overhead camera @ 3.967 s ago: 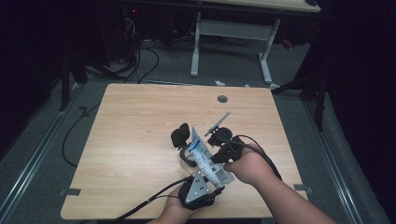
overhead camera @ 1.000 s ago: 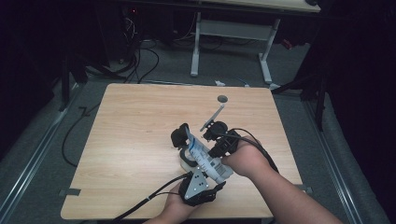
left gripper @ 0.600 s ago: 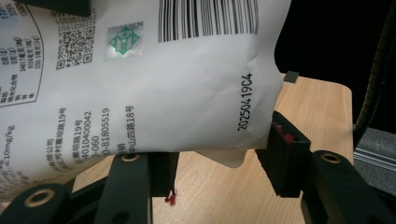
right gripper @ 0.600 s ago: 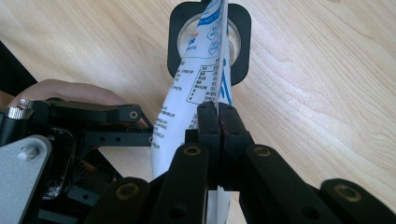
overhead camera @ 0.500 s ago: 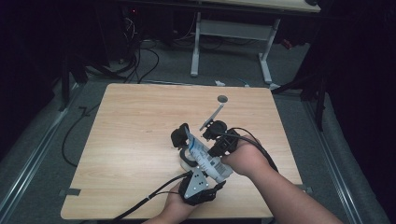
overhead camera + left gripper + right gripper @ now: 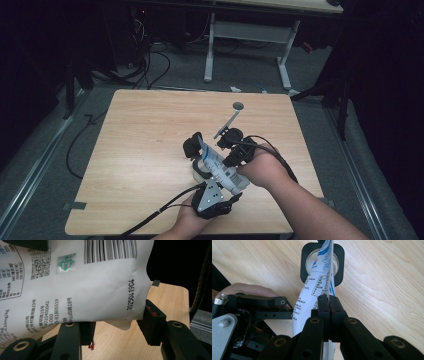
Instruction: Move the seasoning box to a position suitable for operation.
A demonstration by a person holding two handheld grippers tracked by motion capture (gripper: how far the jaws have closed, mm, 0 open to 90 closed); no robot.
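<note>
Near the front edge of the wooden desk, the person has both claws on one white printed pouch. The pouch stands slanted above the desktop, its upper end toward the far side and its lower end near the person's hands.

The right claw is pressed fully together, pinching a thin flat edge of the pouch between its two black pads. In the right gripper view the pouch runs up from that pinch toward a round glass jar in a black square holder, which stands on the desk just beyond; the pouch's top end lies across the jar's mouth, though I cannot tell if it touches the rim.

The left claw stands about half open around the pouch's fatter bottom end. In the left gripper view the white pouch, printed with a barcode and a date code, bulges down between the jaws; the right-hand pad meets the pouch's side, and the left-hand one sits under its lower edge.

In the high view a thin grey rod with a small round disc at its tip slants up beyond the right hand.
</note>
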